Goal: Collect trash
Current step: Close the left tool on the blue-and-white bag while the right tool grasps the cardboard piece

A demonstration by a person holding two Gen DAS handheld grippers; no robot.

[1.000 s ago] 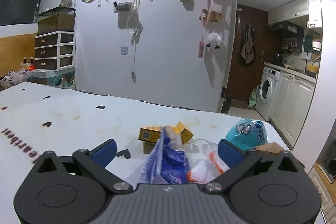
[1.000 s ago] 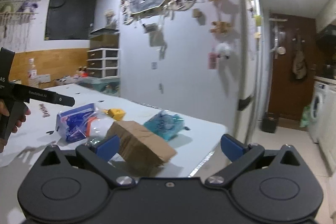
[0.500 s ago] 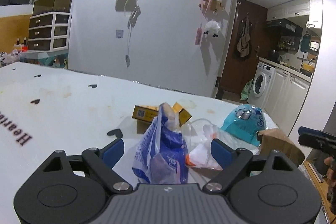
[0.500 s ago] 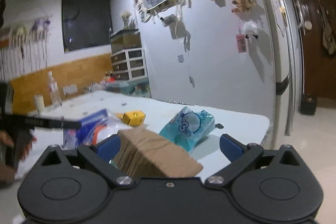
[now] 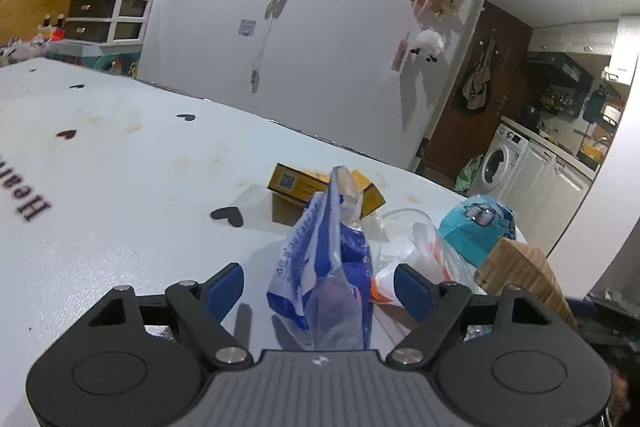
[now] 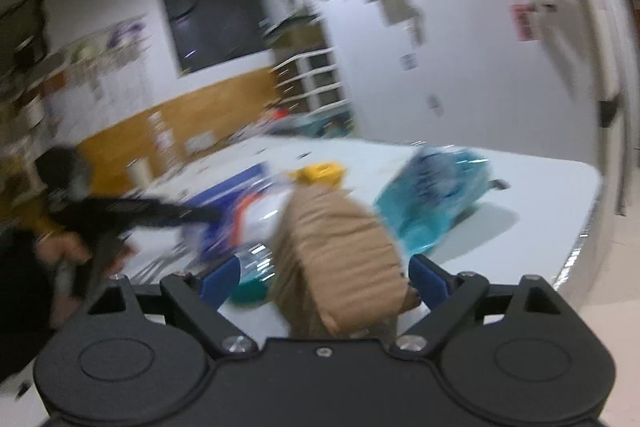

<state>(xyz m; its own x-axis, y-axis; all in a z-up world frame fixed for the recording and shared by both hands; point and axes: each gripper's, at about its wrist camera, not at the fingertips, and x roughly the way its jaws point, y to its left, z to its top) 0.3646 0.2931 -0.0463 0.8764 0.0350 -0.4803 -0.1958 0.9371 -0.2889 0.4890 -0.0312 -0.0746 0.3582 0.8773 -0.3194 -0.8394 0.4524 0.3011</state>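
Trash lies on the white table (image 5: 120, 187): a blue and white plastic bag (image 5: 324, 267), a clear and orange bag (image 5: 420, 259), a yellow box (image 5: 304, 183), a teal tissue pack (image 5: 476, 227) and a brown cardboard piece (image 5: 520, 275). My left gripper (image 5: 320, 285) is open with the blue bag between its blue fingers. My right gripper (image 6: 324, 279) is open around the cardboard piece (image 6: 340, 255); this view is blurred. The teal pack (image 6: 432, 203), blue bag (image 6: 236, 203) and yellow box (image 6: 324, 173) lie beyond it.
The table edge (image 6: 584, 235) runs close on the right of the trash. A white wall (image 5: 320, 47) with hanging decorations stands behind the table. A drawer unit (image 5: 108, 11) is at the far left, a washing machine (image 5: 500, 163) at the far right.
Both grippers have moved forward and down to the trash. The blue bag now sits between the left fingers and the cardboard between the right ones. The right view has swung and blurred.
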